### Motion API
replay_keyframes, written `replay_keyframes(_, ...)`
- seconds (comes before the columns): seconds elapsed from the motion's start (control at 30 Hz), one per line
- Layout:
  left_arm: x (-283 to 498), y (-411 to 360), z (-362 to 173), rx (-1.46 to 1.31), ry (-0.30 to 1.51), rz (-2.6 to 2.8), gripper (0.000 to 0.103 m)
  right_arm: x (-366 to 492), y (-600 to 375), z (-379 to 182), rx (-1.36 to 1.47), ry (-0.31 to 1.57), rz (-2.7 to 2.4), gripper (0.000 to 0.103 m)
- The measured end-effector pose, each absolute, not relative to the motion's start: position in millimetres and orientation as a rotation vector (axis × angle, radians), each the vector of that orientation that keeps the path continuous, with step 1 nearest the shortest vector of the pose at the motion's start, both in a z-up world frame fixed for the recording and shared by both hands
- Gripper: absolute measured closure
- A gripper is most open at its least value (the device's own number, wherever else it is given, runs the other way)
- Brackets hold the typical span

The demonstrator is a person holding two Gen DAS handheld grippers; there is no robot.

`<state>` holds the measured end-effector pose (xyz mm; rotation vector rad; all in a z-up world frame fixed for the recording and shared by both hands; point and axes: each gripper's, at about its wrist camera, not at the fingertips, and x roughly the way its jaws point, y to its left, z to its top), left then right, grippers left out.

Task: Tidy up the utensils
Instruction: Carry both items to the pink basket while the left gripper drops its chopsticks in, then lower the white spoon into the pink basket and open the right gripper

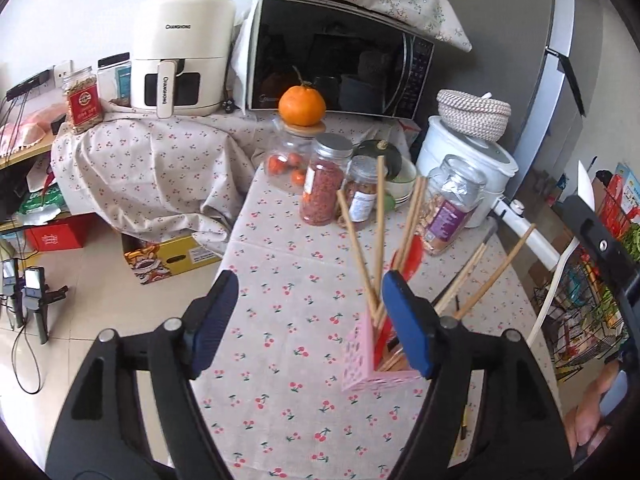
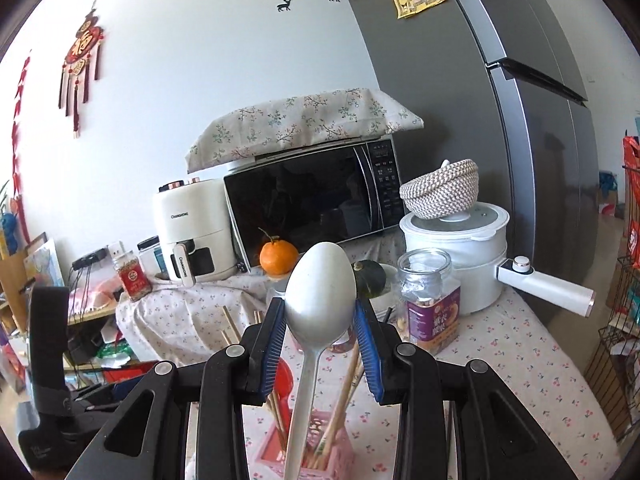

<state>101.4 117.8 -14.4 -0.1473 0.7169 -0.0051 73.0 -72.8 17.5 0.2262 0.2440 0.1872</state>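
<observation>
Right wrist view shows the right hand-held gripper (image 2: 320, 316) clamping a white spoon (image 2: 320, 292) above the pink holder (image 2: 304, 452) near the counter's front edge, apparently needing lowering handle-first among the chopsticks (image 2: 340, 400).

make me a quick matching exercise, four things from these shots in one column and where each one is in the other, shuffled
Things:
1. spoon
2. chopsticks
3. orange
4. woven basket

Places:
A. on the white cooker's lid
B. on top of a glass jar's lid
C. between the right gripper's fingers
D. standing in the pink holder

Pairs: 1-C, 2-D, 3-B, 4-A
</observation>
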Motion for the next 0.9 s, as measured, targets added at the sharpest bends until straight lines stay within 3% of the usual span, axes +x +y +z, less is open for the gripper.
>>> replay_keyframes(0.2, 106.5, 144.9, -34.5, -0.206, 0.841, 0.033, 0.028, 93.0, -31.8, -12.5, 0.144, 0.165, 0.061, 0.067)
replay_keyframes(0.47, 104.6, 143.9, -35.2, -0.197, 0.849, 0.001, 0.028, 97.2, -18.3, -34.1, 0.126, 0.123, -0.012, 0.066)
replay_keyframes(0.6, 104.9, 142.0, -33.3, -0.197, 0.845, -0.006, 0.028, 90.1, -26.1, -28.8, 0.168, 0.127, 0.007, 0.049)
replay_keyframes(0.9, 93.6, 127.3, -28.5, -0.168, 0.827, -0.029, 0.023, 68.2, -67.8, 11.8, 0.177, 0.212, 0.070, 0.038)
